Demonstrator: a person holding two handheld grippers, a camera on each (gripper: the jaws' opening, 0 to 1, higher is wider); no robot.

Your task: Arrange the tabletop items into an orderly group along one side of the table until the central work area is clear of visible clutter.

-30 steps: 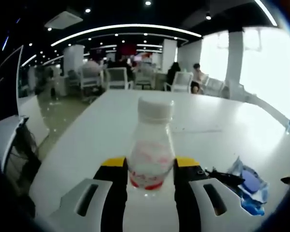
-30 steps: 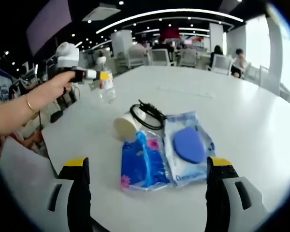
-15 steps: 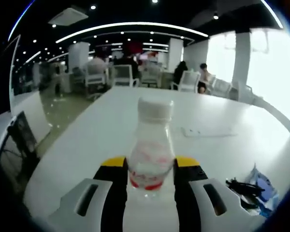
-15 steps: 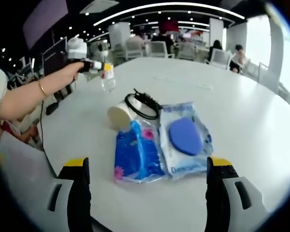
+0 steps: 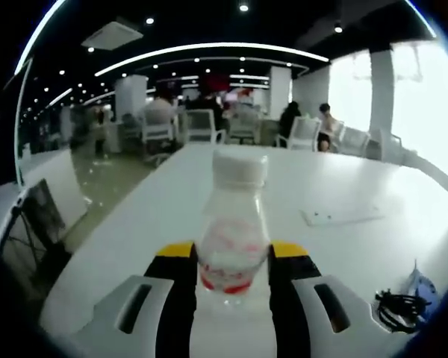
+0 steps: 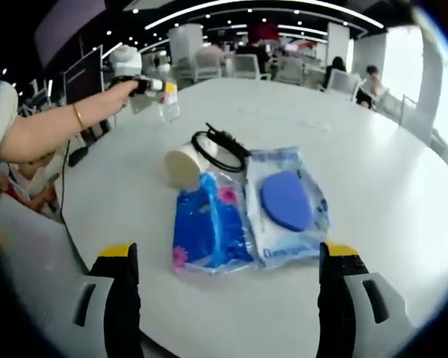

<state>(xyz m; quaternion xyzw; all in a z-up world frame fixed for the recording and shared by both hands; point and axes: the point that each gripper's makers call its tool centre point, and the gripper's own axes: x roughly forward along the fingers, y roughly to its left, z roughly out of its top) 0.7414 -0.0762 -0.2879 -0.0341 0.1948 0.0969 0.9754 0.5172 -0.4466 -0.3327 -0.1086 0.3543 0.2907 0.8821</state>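
While the right hand-held gripper (image 6: 228, 280) hangs wide open over the blue packets (image 6: 248, 216), paper cup (image 6: 183, 165) and black cable (image 6: 219, 148), the left hand-held gripper (image 5: 230, 265) clamps the white-capped bottle (image 5: 233, 224), upright at the white desk (image 6: 373, 164) far edge.

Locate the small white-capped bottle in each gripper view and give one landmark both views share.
Left gripper view: the bottle stands upright at centre, clamped between the left gripper jaws.
Right gripper view: the same bottle is small at upper left, held at the far table edge by the person's outstretched hand.
Shared landmark: the coiled black cable, at lower right in the left gripper view, sits mid-table in the right gripper view.
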